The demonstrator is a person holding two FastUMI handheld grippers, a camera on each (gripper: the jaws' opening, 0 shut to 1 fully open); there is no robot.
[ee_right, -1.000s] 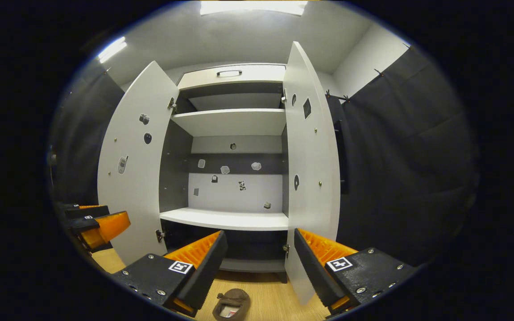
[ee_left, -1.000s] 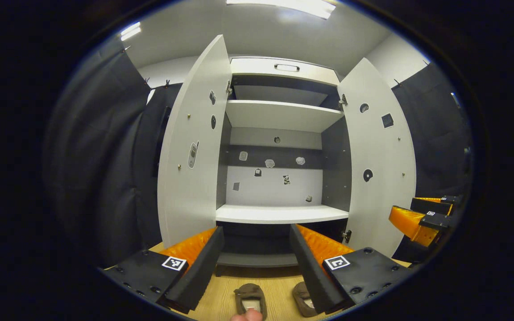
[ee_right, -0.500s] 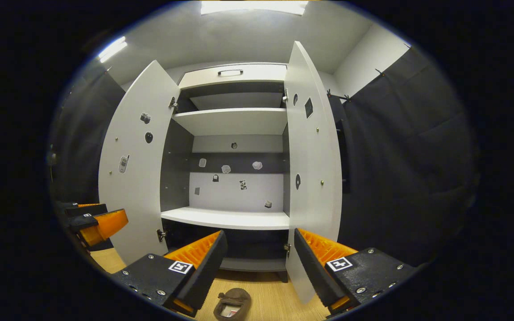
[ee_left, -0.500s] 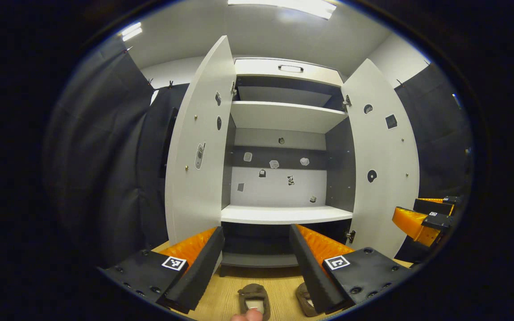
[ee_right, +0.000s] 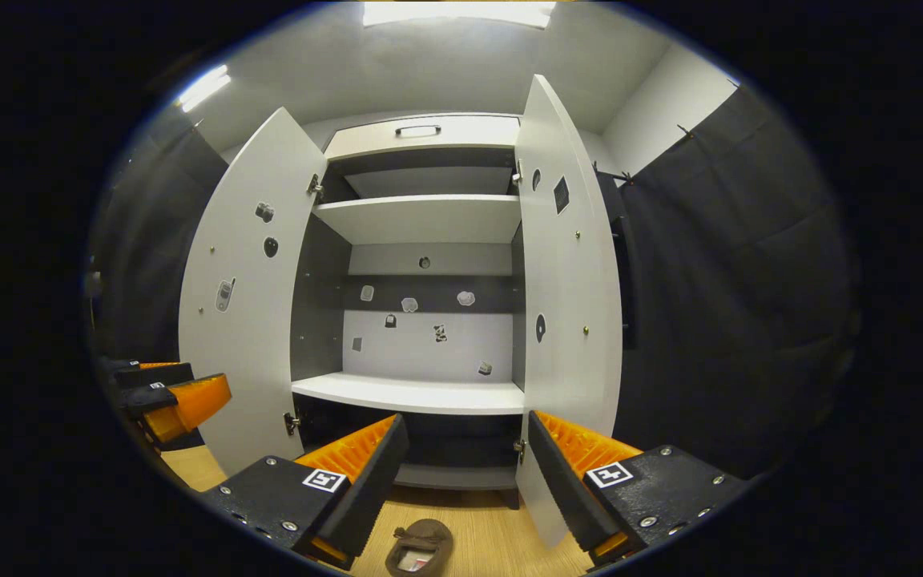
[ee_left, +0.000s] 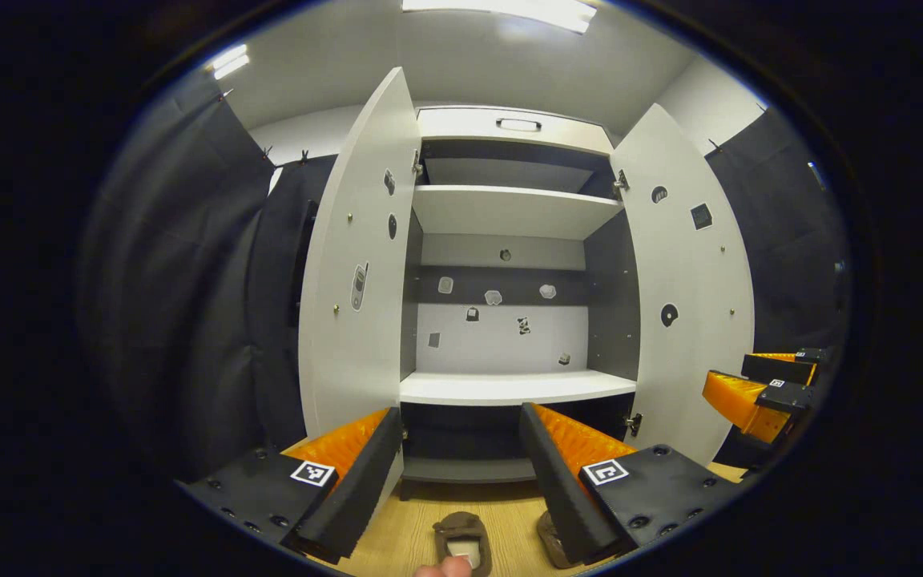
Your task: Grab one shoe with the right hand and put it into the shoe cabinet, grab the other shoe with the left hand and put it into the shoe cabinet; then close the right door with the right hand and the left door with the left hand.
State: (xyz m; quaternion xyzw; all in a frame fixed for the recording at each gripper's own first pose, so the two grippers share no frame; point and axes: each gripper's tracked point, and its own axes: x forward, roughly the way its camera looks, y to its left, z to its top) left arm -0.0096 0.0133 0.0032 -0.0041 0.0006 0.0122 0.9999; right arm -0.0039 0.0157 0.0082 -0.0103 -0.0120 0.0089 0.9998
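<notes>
Comparing with a second ago, a slight drift of the left gripper view is noted: the shoe cabinet [ee_left: 509,385] sits a little lower and the two brown shoes [ee_left: 462,542] on the wooden floor [ee_left: 405,537] lie nearer the bottom edge. The right gripper view is hardly altered, with one shoe [ee_right: 419,546] below the right gripper [ee_right: 461,481]. Both the left gripper [ee_left: 457,473] and the right are held with jaws spread, empty. Both doors stand open; no shoe has yet been grabbed, so the task is judged barely begun.
</notes>
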